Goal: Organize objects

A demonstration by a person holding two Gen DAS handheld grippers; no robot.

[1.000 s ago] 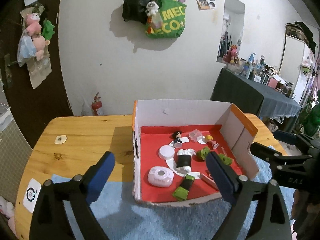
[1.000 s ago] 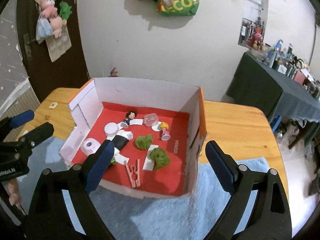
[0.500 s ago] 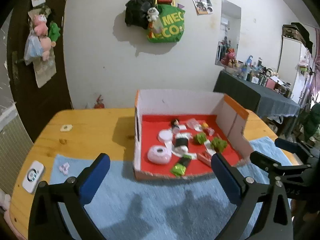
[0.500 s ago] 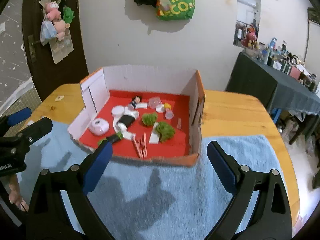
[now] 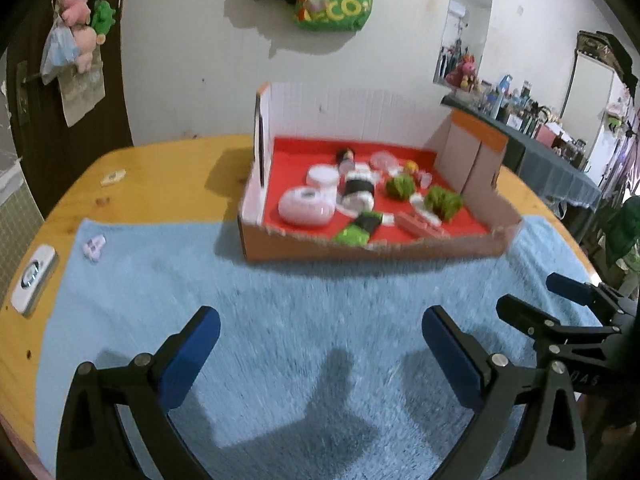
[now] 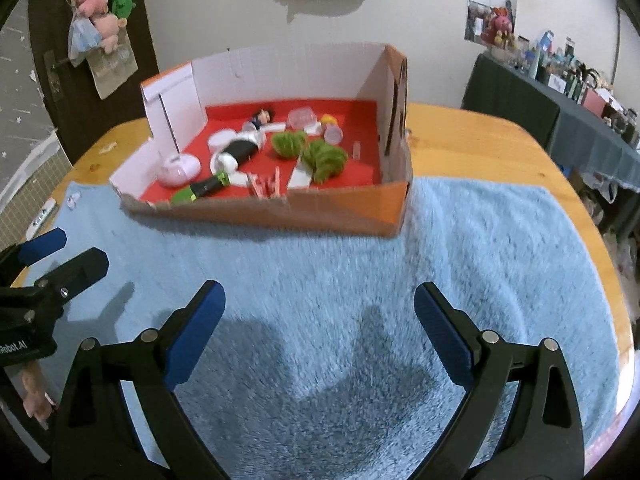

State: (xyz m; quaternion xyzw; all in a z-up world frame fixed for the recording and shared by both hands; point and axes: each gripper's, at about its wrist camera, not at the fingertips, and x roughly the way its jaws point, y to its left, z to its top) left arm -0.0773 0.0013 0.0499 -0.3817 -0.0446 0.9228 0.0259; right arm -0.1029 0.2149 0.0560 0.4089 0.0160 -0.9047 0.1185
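Observation:
A cardboard box with a red floor stands at the far edge of a blue towel; it also shows in the right wrist view. Inside lie a pink round case, a white lid, a black-and-white doll, two green tufts, a green-and-black piece and pink clips. My left gripper is open and empty over the towel, well short of the box. My right gripper is open and empty too.
A small pale trinket lies on the towel's left edge. A white device and a small tag sit on the wooden table. A dark-clothed side table with clutter stands at the right.
Both grippers have pulled back from the box toward the near side of the towel. The box now sits farther away in both views. Both stay open.

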